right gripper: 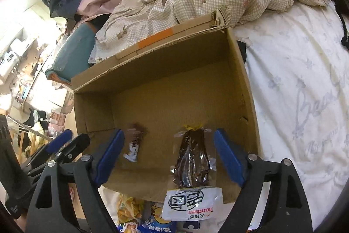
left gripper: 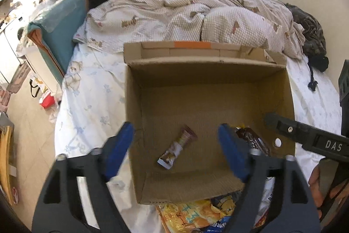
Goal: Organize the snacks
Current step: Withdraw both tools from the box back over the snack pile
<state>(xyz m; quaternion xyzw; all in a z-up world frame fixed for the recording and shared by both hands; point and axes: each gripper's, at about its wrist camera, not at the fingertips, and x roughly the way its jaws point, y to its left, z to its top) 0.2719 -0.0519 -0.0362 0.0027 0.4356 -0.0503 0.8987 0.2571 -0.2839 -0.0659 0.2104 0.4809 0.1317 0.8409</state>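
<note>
An open cardboard box [left gripper: 218, 71] [right gripper: 244, 84] stands on the bed. A small brown-and-white snack bar [left gripper: 177, 147] [right gripper: 134, 143] lies on its floor. A dark brown clear-wrapped snack packet [right gripper: 193, 159] with a white label lies over the box's near wall; its end shows in the left wrist view [left gripper: 253, 139]. My left gripper [left gripper: 174, 152] is open above the snack bar, empty. My right gripper [right gripper: 169, 158] is open above the box's near edge, empty, its jaws on either side of the dark packet. The right gripper's arm shows in the left wrist view [left gripper: 305, 137].
Several snack bags, yellow and blue [left gripper: 196, 217] [right gripper: 139, 217], lie on the white sheet [right gripper: 305, 102] in front of the box. A checked quilt [left gripper: 196, 14] is bunched behind the box. A teal cushion [left gripper: 63, 36] and a cluttered floor are to the left.
</note>
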